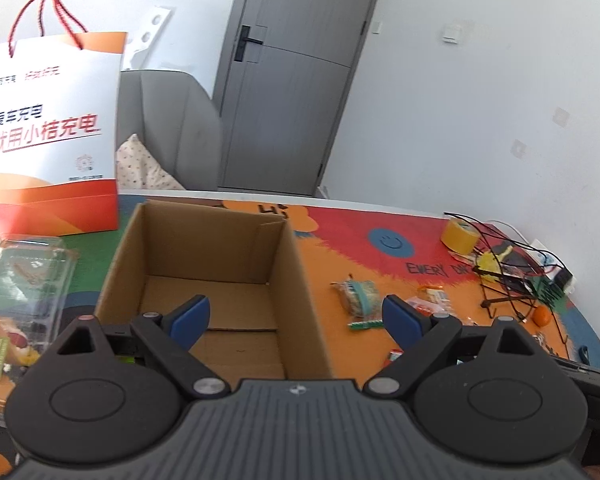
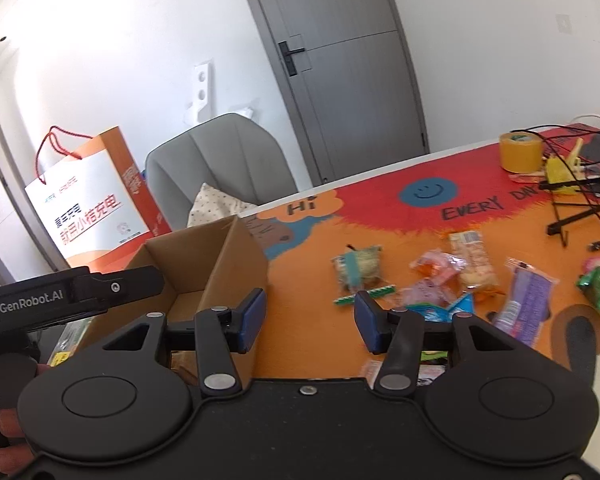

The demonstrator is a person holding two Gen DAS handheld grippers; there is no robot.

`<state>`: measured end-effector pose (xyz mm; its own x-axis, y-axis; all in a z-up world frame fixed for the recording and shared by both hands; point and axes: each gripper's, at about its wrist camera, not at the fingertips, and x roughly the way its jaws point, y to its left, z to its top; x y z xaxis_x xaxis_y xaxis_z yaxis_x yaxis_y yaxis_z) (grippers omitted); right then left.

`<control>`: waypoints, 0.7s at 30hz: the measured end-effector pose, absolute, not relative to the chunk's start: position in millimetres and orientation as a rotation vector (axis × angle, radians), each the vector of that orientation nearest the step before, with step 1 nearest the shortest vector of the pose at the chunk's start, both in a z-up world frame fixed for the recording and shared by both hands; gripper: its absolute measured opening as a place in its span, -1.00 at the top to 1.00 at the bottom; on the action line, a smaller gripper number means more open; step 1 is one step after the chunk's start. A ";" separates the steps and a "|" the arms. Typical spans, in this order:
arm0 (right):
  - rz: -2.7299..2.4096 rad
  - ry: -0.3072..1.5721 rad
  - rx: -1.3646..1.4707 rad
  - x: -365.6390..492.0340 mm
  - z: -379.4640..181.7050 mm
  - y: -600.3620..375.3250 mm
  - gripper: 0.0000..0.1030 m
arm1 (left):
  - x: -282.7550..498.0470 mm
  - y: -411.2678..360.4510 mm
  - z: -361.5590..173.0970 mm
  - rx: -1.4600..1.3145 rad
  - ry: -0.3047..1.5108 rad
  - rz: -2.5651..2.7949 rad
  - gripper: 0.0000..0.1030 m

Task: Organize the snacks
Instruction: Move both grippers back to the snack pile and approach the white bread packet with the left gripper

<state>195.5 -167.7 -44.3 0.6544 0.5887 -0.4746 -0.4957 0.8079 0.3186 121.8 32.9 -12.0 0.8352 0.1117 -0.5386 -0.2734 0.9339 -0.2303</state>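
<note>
While my left hand-held gripper [image 1: 296,320] hangs released and empty over the cardboard box [image 1: 216,264], my right hand-held gripper [image 2: 310,316] stands parted on nothing, the box to its left. The wrapped snacks [image 2: 452,276] lie scattered on the table [image 2: 380,240] just ahead and right.

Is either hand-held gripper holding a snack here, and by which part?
Nothing is held. The left hand-held gripper and right hand-held gripper both stand open, with nothing between their pads.
</note>
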 end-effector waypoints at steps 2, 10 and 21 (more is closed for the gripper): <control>0.599 0.599 0.176 197.0 -46.0 -177.0 0.03 | 124.2 24.8 -12.0 -0.300 0.549 0.189 -0.79; 0.541 0.603 0.202 197.9 -52.5 -209.4 0.03 | 131.8 -3.5 -14.5 -0.273 0.560 0.132 -0.79; 0.477 0.614 0.240 199.9 -63.0 -246.0 0.03 | 142.7 -38.0 -24.6 -0.244 0.598 0.076 -0.79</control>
